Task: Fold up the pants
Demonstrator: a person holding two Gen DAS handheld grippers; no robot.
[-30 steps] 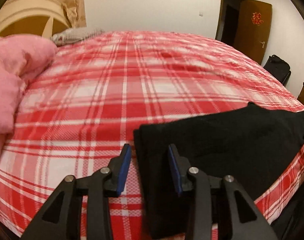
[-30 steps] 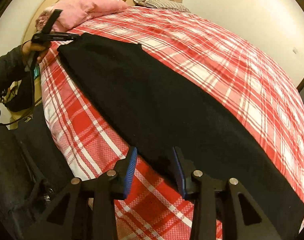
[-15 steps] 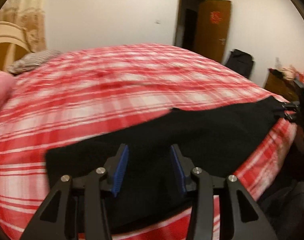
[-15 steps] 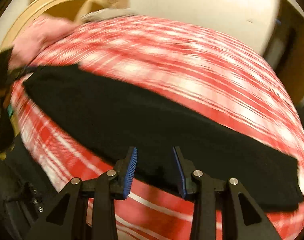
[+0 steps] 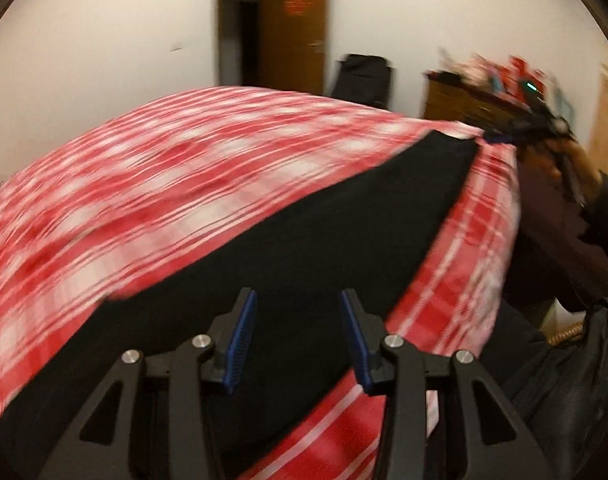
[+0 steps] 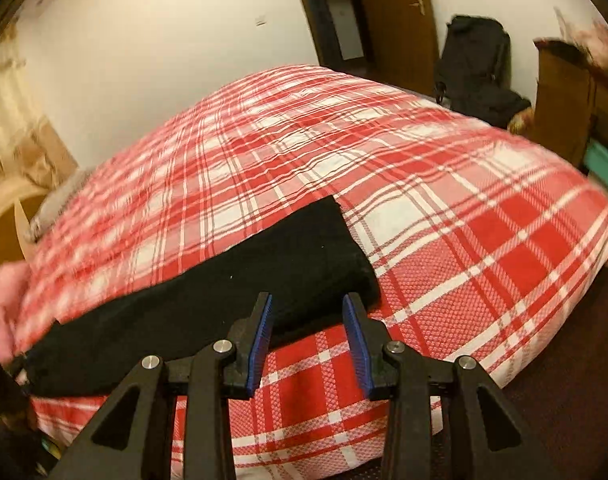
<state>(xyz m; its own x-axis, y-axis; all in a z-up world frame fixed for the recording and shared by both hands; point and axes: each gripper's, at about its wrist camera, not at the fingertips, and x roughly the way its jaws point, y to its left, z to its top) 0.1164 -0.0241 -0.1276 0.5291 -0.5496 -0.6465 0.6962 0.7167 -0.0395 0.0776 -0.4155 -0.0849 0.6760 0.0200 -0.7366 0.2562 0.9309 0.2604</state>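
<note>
1. The black pants [image 5: 288, 248] lie flat as one long strip on the bed [image 5: 152, 184], near the bed's edge closest to the cameras.
2. The bed has a red and white checked cover; the pants rest on top of this cover and cross it along that edge.
3. The left gripper [image 5: 299, 334] is above the pants, and its two blue pads stand apart. Nothing is pressed between them; only the black cloth shows behind the gap.
4. The right gripper [image 6: 307, 340] is over one end of the pants [image 6: 240, 288], where the cloth ends in a thick straight edge on the bed.
5. The pads of the right gripper are also apart, and they hold nothing.
6. In the left wrist view, the right gripper [image 5: 499, 136] shows small and blurred at the far end of the pants, with a hand [image 5: 563, 168] and a dark sleeve behind it.
7. Behind the bed stand a brown door [image 6: 395, 20], a black bag [image 6: 479, 68] and a wooden cabinet [image 5: 463, 104].
</note>
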